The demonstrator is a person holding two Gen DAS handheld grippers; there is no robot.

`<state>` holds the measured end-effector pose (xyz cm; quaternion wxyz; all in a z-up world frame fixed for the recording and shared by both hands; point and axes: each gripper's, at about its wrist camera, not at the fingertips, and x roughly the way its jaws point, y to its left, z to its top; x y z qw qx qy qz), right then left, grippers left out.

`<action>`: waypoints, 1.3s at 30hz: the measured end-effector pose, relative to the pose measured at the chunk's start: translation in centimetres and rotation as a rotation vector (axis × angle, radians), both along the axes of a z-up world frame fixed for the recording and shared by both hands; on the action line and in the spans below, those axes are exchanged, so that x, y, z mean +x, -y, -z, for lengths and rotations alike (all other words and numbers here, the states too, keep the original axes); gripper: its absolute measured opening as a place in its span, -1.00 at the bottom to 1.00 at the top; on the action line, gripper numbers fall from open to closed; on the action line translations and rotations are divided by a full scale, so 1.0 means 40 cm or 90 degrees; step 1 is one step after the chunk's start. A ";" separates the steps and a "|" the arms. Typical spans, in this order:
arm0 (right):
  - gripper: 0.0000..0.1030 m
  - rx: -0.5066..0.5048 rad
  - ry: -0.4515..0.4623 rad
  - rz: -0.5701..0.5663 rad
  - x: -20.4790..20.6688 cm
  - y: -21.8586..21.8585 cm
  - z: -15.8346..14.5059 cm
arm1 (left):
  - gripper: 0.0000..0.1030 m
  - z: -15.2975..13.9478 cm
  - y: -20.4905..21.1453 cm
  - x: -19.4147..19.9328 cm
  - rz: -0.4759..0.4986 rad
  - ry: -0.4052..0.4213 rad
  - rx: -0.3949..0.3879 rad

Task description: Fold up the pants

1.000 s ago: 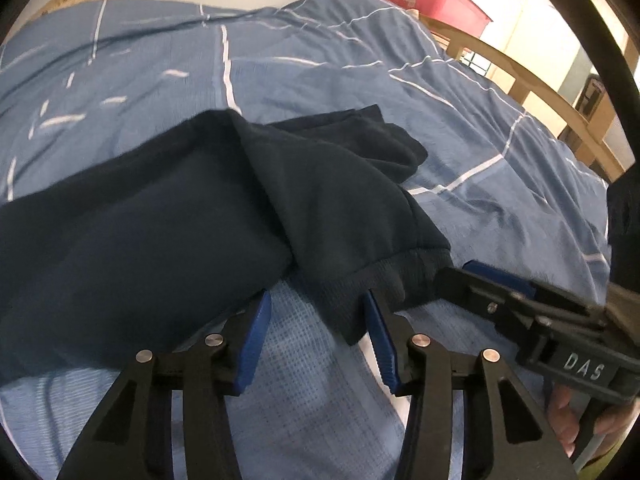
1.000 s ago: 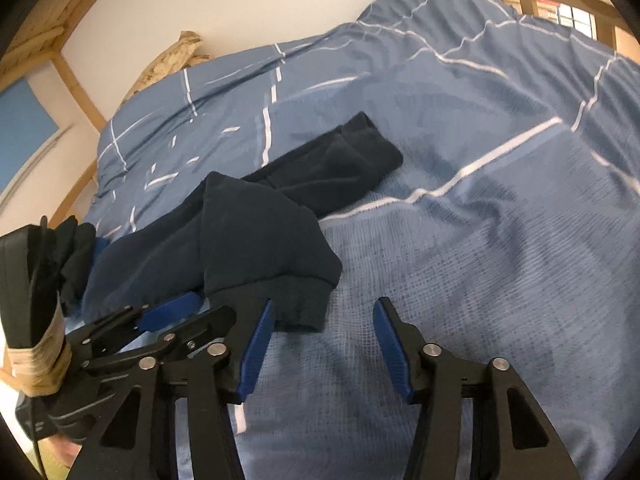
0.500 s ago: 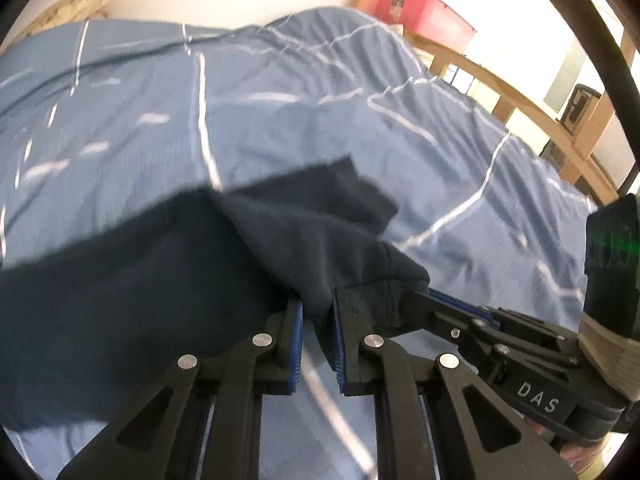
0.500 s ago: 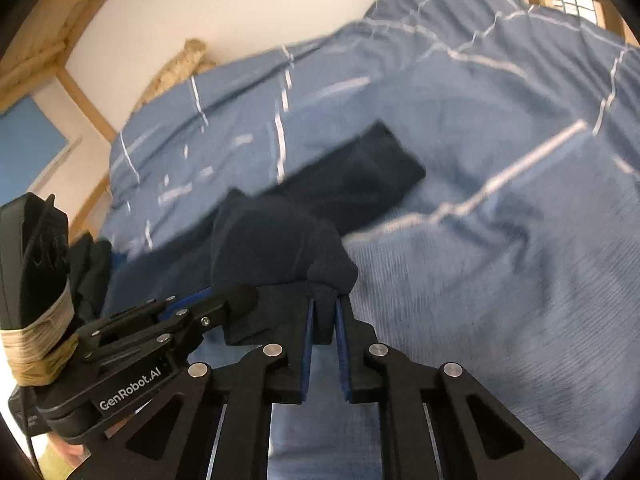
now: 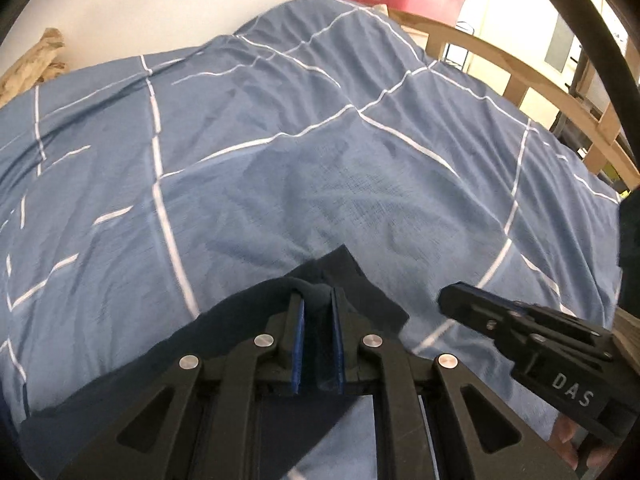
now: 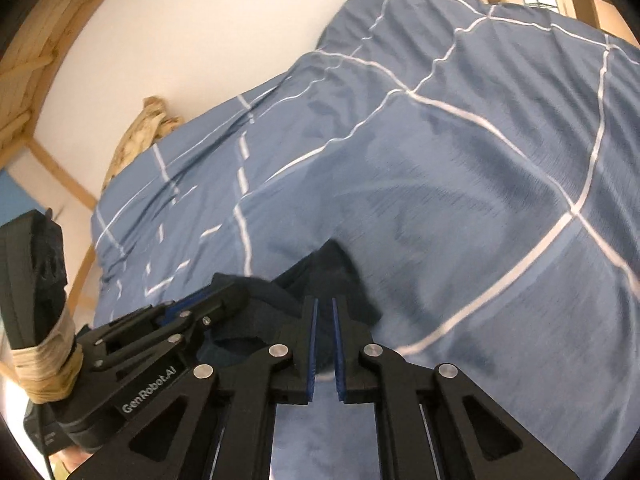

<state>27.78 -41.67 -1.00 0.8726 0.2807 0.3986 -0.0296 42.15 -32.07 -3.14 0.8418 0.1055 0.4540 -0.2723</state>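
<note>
Left gripper clenched on a bunched edge of the dark navy pants; cloth fills the narrow gap between its blue pads. Right gripper likewise clamped on the pants, jaws nearly together with fabric pinched at the tips. In both wrist views the garment sits directly ahead of and below the fingers, trailing back to the left under the left gripper; ahead of both lies open blue bedspread with white lines. The two grippers ride close beside each other, the right one visible just to the right of the left. Step in hand looks like carrying the gripped end over to make a fold. To do it well: keep both grips firm, hold the two grippers level and the edge between them taut, lift enough that the cloth clears the bed without dragging a crease, then lay it square before letting go. Risk: slack between the grips gives a skewed fold.
</note>
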 end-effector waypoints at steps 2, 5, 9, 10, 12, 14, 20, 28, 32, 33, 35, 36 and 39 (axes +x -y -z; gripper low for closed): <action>-0.82 -0.025 -0.004 0.010 0.005 0.010 0.000 | -0.74 0.011 0.022 0.016 0.007 0.002 0.012; -0.72 -0.078 -0.010 0.017 0.003 0.018 0.001 | -0.70 0.026 0.053 0.046 0.008 -0.009 0.020; -0.30 -0.093 -0.016 0.026 -0.002 0.028 0.013 | -0.34 0.020 0.082 0.076 0.020 -0.029 0.010; -0.30 -0.095 -0.017 0.026 -0.003 0.029 0.014 | -0.31 0.009 0.083 0.078 0.022 -0.021 0.006; -0.30 -0.097 -0.017 0.027 -0.004 0.030 0.016 | -0.23 -0.018 0.083 0.077 0.029 -0.012 -0.009; -0.28 -0.091 -0.022 0.025 -0.003 0.032 0.019 | -0.14 -0.039 0.074 0.068 0.038 -0.002 -0.016; -0.13 -0.071 -0.034 0.009 0.016 0.020 0.024 | -0.14 -0.031 -0.038 0.048 0.035 0.005 0.016; 0.13 -0.092 -0.039 0.017 0.022 -0.070 -0.015 | -0.11 -0.022 -0.337 -0.023 -0.034 0.007 0.033; 0.13 -0.129 -0.032 -0.047 0.045 -0.194 -0.055 | 0.01 -0.030 -0.493 -0.067 -0.069 0.014 0.026; 0.13 -0.132 -0.030 -0.068 0.053 -0.233 -0.065 | 0.02 -0.031 -0.523 -0.075 -0.075 0.016 0.029; 0.13 -0.140 -0.026 -0.099 0.067 -0.305 -0.080 | 0.02 -0.032 -0.601 -0.089 -0.096 0.017 0.034; 0.13 -0.144 -0.026 -0.118 0.076 -0.346 -0.086 | 0.02 -0.032 -0.638 -0.093 -0.105 0.013 0.034; 0.13 -0.160 -0.029 -0.170 0.097 -0.458 -0.091 | 0.02 -0.033 -0.740 -0.099 -0.145 0.006 0.045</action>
